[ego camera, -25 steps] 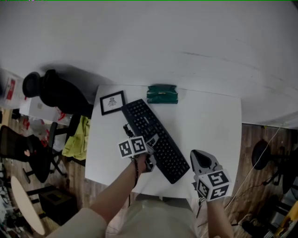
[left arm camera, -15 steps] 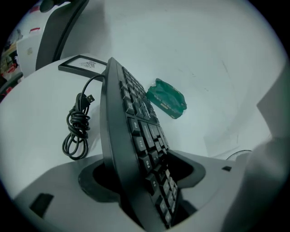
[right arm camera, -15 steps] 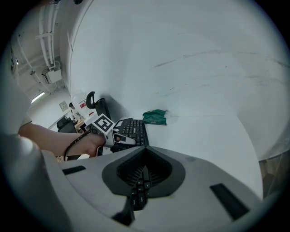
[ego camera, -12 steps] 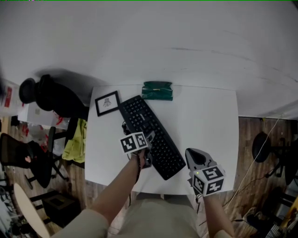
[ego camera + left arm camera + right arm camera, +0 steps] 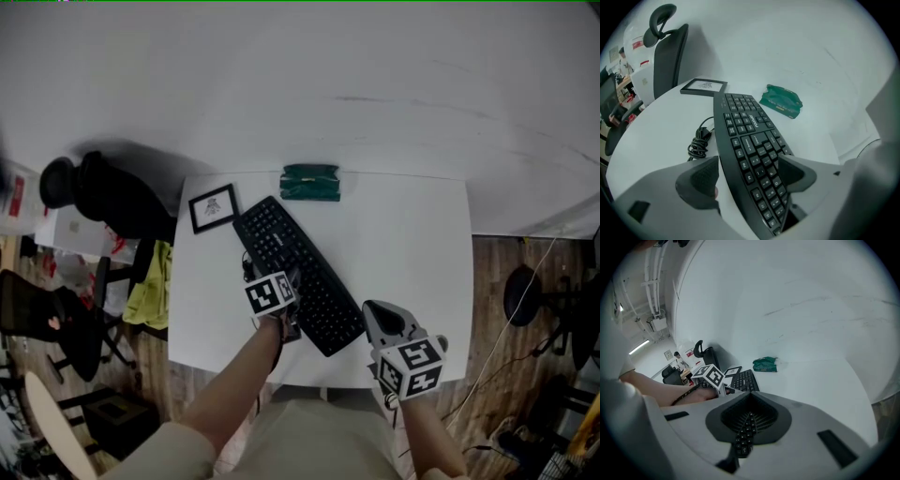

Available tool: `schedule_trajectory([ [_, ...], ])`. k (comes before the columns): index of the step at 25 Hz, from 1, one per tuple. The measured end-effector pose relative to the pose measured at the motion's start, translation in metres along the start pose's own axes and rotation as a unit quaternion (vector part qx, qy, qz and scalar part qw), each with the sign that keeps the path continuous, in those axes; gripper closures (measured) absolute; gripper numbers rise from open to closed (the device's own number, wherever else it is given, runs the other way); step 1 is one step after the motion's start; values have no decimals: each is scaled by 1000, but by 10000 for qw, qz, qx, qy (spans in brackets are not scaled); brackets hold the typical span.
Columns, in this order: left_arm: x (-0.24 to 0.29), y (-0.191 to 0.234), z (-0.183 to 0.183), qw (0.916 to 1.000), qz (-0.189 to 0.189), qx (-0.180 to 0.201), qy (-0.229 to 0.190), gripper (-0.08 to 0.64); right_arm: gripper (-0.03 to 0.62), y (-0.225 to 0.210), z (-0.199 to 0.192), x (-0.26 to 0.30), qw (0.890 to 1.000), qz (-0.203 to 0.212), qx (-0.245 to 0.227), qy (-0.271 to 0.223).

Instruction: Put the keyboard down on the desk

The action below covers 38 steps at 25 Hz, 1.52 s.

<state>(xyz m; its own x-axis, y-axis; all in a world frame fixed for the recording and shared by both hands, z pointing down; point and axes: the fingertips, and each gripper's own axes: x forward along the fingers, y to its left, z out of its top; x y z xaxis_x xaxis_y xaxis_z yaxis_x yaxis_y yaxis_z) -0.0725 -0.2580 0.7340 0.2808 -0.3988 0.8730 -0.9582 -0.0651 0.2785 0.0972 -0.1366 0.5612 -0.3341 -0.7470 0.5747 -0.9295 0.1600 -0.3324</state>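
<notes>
A black keyboard (image 5: 298,274) lies slantwise on the white desk (image 5: 412,234), its cable coiled (image 5: 698,145) at its left side. My left gripper (image 5: 292,286) stands over the keyboard's near half. In the left gripper view the keyboard (image 5: 750,154) runs between the jaws, which are opening wide. The pads (image 5: 701,180) stand off its edges. My right gripper (image 5: 377,315) hovers just right of the keyboard's near end, its jaws together and nothing held. In the right gripper view (image 5: 747,427) a few keys show past the pads.
A green pouch (image 5: 310,182) lies at the desk's far edge by the white wall. A small framed picture (image 5: 212,208) lies at the far left corner. A black office chair (image 5: 103,192) and a yellow-green cloth (image 5: 155,281) are left of the desk.
The keyboard and my left gripper keep their place on the desk. My right gripper has drifted a little left, toward the keyboard's near end.
</notes>
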Motion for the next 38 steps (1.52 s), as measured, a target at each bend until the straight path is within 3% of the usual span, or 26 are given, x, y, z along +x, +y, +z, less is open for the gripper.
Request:
schedule_trajectory([
  [5,-24,-5,6,9993,-175,249,-200,169,568,5,22,-15,9995,45,24,-324],
  [12,-67,-22,29,9904,-622,1028,-677,170,568,23,74,-43,9961,117,-384,-790],
  [18,-124,-44,63,9706,-911,1799,-1315,193,568,55,136,-82,9844,202,-957,-1465],
  [23,-191,-71,87,9486,-1529,2161,-1734,248,568,77,180,-114,9738,689,-680,-2059],
  [27,-251,-89,105,9233,-1824,2526,-2247,304,568,84,204,-141,9655,535,-948,-2367],
  [32,-320,-111,119,8627,-1775,3489,-3201,318,568,104,226,-176,9510,341,-1451,-2707],
  [38,-381,-130,122,8248,-1973,3706,-3787,378,568,123,242,-206,9367,345,-1697,-3043],
])
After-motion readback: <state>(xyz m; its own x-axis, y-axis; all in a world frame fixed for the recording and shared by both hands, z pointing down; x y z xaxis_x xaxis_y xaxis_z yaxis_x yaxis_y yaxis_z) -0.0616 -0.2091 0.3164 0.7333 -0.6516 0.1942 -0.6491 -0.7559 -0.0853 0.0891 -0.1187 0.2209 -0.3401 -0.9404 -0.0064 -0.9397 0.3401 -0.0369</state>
